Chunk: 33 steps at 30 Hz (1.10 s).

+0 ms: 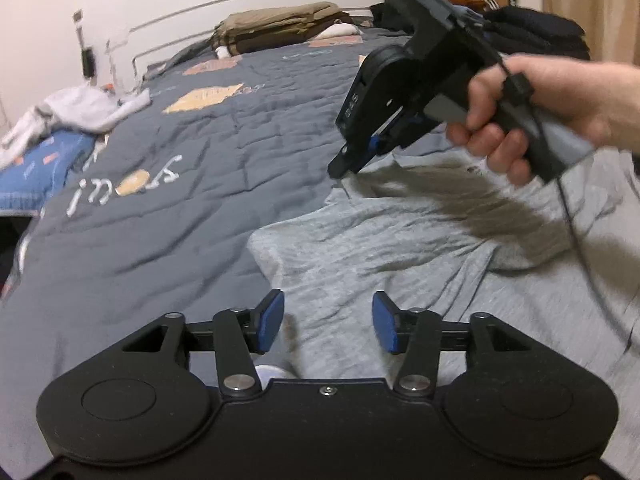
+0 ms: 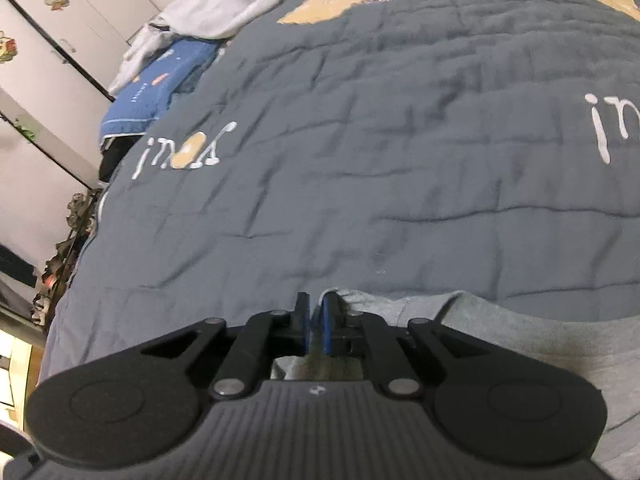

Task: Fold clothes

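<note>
A light grey garment [image 1: 400, 248] lies rumpled on the dark grey quilted bedspread [image 1: 160, 200]. My left gripper [image 1: 328, 320] hovers over its near left part, open, its blue pads wide apart with only cloth lying below them. A hand [image 1: 520, 112] holds my right gripper [image 1: 340, 168], which points down with its tip at the garment's far edge. In the right wrist view the right gripper [image 2: 316, 308] shows its pads almost together with a thin empty slit between them. The garment's edge [image 2: 520, 320] bunches right at the tip of its right finger.
White clothes [image 1: 80, 108] and a blue pillow [image 1: 32, 176] lie at the bed's far left. Folded tan clothes [image 1: 280, 28] and a dark pile [image 1: 536, 32] sit by the headboard. A cable [image 1: 576, 240] hangs from the right gripper. Wardrobe doors [image 2: 60, 40] stand beyond the bed's edge.
</note>
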Motion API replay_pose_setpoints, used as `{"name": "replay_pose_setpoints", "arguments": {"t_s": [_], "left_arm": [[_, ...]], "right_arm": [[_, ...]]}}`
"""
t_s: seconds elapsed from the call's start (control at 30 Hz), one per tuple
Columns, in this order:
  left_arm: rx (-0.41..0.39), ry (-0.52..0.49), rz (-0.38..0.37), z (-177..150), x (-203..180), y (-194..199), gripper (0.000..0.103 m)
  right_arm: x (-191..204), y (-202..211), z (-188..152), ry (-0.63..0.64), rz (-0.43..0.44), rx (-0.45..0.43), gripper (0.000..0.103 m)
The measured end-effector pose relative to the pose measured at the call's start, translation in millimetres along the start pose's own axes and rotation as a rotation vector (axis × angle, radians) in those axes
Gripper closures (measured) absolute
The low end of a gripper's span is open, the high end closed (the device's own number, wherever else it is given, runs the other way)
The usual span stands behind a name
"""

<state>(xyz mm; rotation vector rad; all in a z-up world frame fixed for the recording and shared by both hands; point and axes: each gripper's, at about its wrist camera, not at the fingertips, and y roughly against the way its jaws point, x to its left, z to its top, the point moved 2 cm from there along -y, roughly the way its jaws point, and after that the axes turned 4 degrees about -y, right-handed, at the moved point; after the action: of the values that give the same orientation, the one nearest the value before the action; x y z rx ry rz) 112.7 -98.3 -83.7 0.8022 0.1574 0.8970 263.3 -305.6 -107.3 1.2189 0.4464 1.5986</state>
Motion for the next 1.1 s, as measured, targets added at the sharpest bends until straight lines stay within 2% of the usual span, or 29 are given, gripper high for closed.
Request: {"name": "replay_pose_setpoints", "arguments": {"t_s": [0.07,0.13,0.27,0.43,0.5,0.6,0.7,0.8,0.97,1.1], "left_arm": [[0.002,-0.055,0.001,-3.3,-2.4,5.0,0.047],[0.004,-0.118,0.01,-8.3,-7.1,10.0,0.047],[-0.03,-0.191,0.003,-16.2,-17.9,24.0,0.047],[-0.088,-0.277,-0.003,-21.5,-36.0,31.3,0.047],[-0.089,-0.325,0.008,-23.6,-46.0,28.6,0.047],[-0.079,-0.395,0.024,-27.2,-60.3,21.7,0.047],[-0.068,-0.45,0.04,-31.5,-70.5,15.5,0.047],[-0.058,-0.473,0.057,-35.6,-74.4,10.0,0.047],[-0.042,-0.497,0.069,-39.0,-77.3,6.2,0.047],[-0.037,-0.497,0.063,-40.5,-79.2,5.7,0.047]], "right_arm": [[1.0,16.7,-2.4,0.01,0.015,-0.015,0.083],[2.3,35.5,-6.5,0.026,0.028,-0.037,0.069],[1.5,77.4,-26.3,0.081,0.044,-0.069,0.064],[-29.1,130.8,-68.1,0.072,-0.034,-0.119,0.063],[-49.2,150.7,-89.3,0.005,-0.075,-0.14,0.063],[-90.0,182.6,-123.2,-0.154,-0.083,-0.195,0.063],[-130.8,205.9,-158.0,-0.355,-0.043,-0.253,0.062],[-157.3,208.8,-187.1,-0.499,0.011,-0.274,0.061],[-173.9,190.9,-203.4,-0.603,0.073,-0.291,0.061],[-182.0,182.2,-207.2,-0.644,0.072,-0.321,0.061]]}}
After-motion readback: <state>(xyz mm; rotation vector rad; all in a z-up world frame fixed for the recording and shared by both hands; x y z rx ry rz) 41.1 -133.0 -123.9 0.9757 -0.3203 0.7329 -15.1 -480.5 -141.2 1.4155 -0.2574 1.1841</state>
